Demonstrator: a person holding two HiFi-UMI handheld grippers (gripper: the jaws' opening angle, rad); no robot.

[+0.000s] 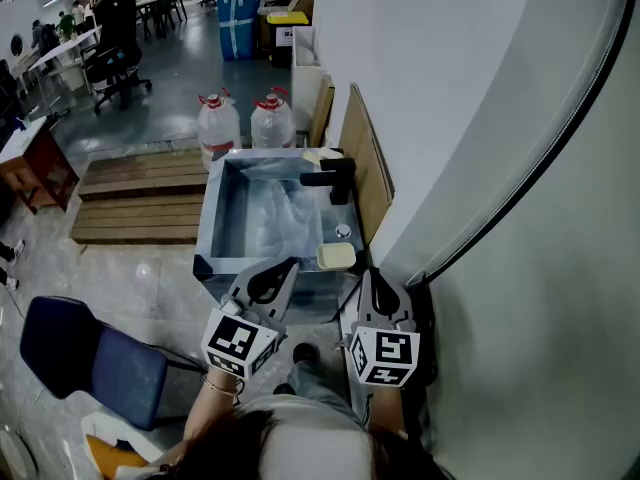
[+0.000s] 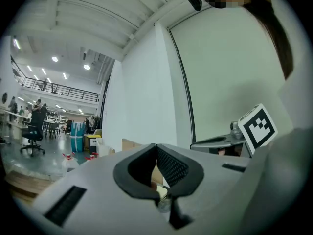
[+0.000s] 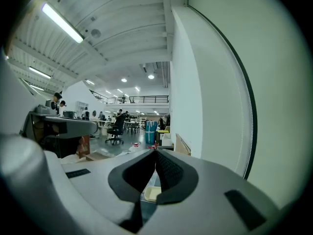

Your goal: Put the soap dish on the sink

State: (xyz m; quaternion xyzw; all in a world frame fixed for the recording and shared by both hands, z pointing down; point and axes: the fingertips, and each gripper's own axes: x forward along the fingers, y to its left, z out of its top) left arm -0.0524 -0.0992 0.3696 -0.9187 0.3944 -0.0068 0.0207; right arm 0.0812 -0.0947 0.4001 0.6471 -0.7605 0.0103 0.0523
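Both jaw pairs are clenched on nothing. Just ahead of the right gripper [image 1: 371, 274], slightly to its left, the soap dish [image 1: 336, 256] rests on the sink [image 1: 215, 218] rim with its long axis crosswise; the left gripper [image 1: 291, 264] seems hardly farther

White wall [image 1: 430, 88], grey floor [image 1: 160, 98], blue chair [image 1: 85, 353]

Grey left claw [image 1: 291, 264], right claw [image 1: 368, 273]; black textured pads [image 3: 168, 170]; black-white marker cubes [image 1: 240, 341]; bracelet [image 1: 222, 387], left wrist.
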